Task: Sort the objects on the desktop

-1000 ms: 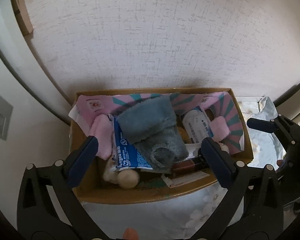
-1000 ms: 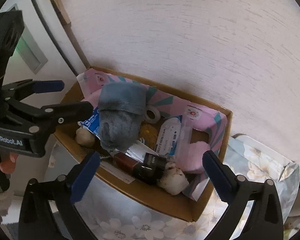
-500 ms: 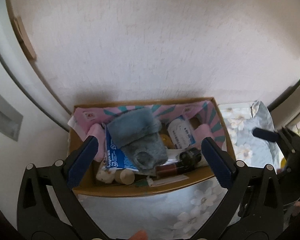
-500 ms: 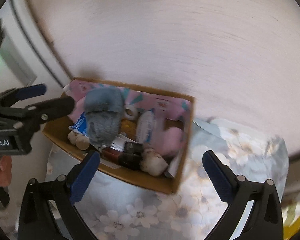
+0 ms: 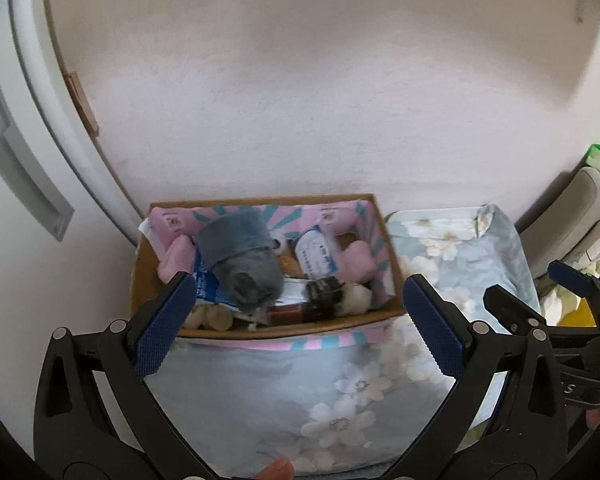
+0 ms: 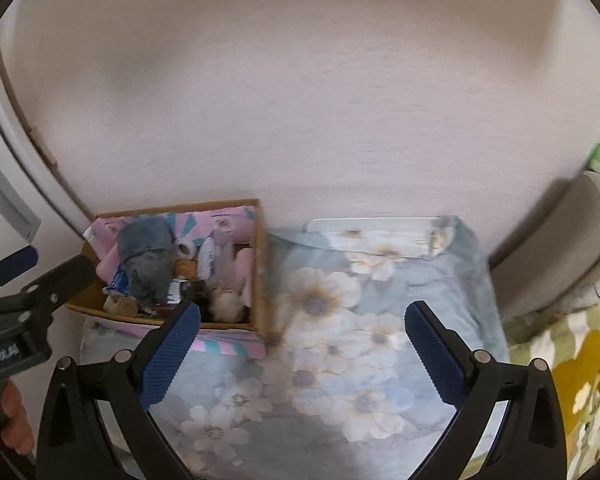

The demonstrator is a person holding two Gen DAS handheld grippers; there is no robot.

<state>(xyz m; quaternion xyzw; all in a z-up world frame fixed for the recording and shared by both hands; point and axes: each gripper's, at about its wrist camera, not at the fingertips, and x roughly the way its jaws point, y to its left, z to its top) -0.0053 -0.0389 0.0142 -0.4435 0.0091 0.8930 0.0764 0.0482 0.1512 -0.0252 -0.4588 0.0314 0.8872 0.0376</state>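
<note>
A cardboard box (image 5: 260,330) (image 6: 260,264) stands against the wall at the table's left end, full of items. A grey fuzzy sock (image 5: 240,260) (image 6: 146,264) lies on top, with a blue-white packet (image 5: 204,288), a white tube (image 5: 314,254), pink cloth (image 5: 358,262), a tape roll (image 6: 186,247) and a dark bottle (image 5: 320,292). My left gripper (image 5: 300,312) is open and empty, held back above the box's near wall. My right gripper (image 6: 302,340) is open and empty over the floral cloth, right of the box.
A blue floral cloth (image 6: 360,340) (image 5: 300,392) covers the table. A textured wall (image 5: 300,100) rises right behind the box. A white door frame (image 5: 40,140) is at the left. A beige cushion (image 6: 572,240) and yellow-green fabric (image 6: 580,360) lie at the right.
Both grippers have pulled back and up from the box, which now looks smaller. The right gripper has also swung right over the floral cloth. Both stay open.
</note>
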